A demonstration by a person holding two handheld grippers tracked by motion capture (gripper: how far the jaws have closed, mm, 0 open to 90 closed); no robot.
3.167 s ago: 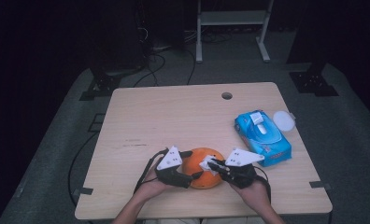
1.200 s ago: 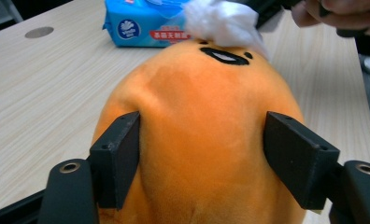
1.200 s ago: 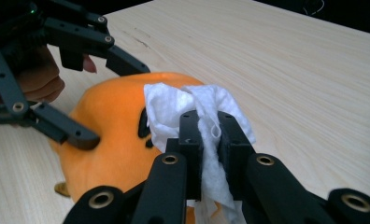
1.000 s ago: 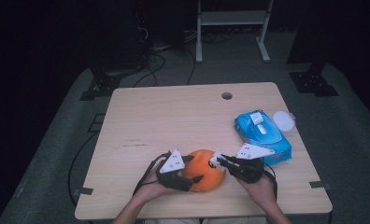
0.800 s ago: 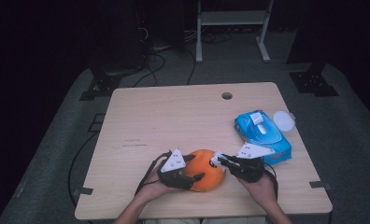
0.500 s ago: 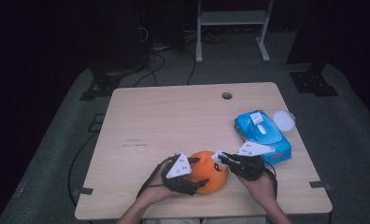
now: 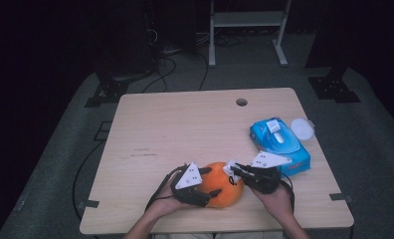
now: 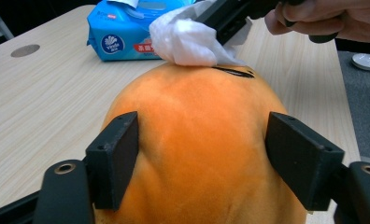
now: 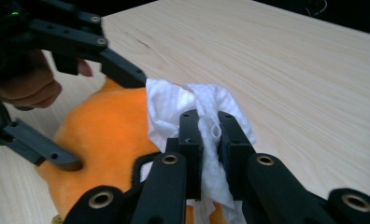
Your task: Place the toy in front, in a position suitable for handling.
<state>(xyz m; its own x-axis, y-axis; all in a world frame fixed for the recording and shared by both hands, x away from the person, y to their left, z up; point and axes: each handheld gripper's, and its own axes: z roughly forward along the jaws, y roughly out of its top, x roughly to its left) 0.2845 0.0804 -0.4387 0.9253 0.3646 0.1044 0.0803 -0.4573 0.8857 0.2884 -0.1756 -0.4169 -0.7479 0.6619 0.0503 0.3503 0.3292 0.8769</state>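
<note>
Left gripper (image 8: 202, 158) clamps the orange fruit (image 8: 197, 154) by both sides; right gripper (image 9: 210, 133) pinches a white wipe (image 9: 174, 107) pressed on the fruit's top, wipe pack (image 7: 279, 142) just beyond.

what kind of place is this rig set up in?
Probably a lab or studio workspace, not a home: a bare wooden table with a cable hole, on grey floor matting with cables, black stand bases and a metal rack in dark surroundings.
</note>
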